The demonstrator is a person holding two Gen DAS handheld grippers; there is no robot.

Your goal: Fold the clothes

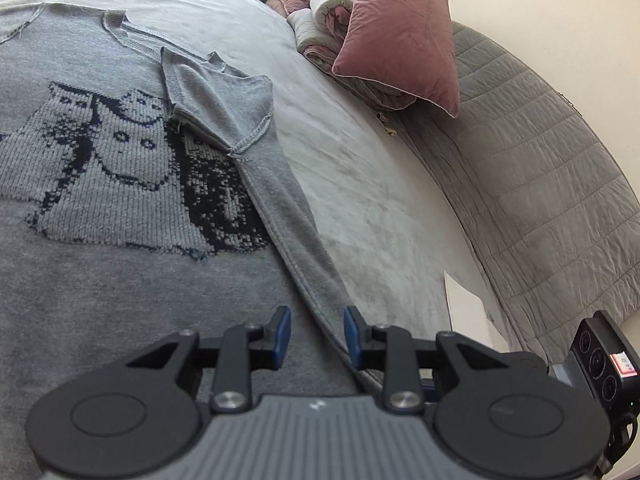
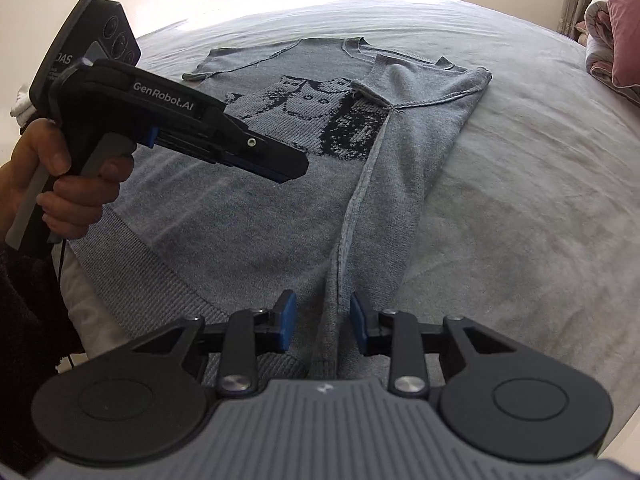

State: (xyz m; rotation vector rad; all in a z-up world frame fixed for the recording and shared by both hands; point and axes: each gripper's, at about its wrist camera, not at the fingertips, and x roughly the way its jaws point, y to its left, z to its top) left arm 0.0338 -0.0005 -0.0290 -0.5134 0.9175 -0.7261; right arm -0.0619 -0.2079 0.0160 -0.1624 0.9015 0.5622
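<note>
A grey knit sweater (image 2: 248, 216) with a dark cat pattern (image 2: 308, 100) lies flat, inside out, on the bed. Its right side is folded inward along a long seam (image 2: 356, 200), with the short sleeve (image 2: 420, 80) laid over the chest. It also fills the left wrist view (image 1: 120, 272). My left gripper (image 1: 317, 338) is open, its blue pads either side of the folded edge (image 1: 304, 264) near the hem. It also shows from the side in the right wrist view (image 2: 292, 170). My right gripper (image 2: 323, 326) is open and empty, straddling the seam just above the hem.
The pale grey bedspread (image 2: 520, 208) lies under the sweater. A pink pillow (image 1: 404, 36) and bundled bedding (image 1: 320, 24) sit at the far end. A quilted grey cover (image 1: 540, 184) lies on the floor beside the bed, with a white sheet (image 1: 468, 312) near it.
</note>
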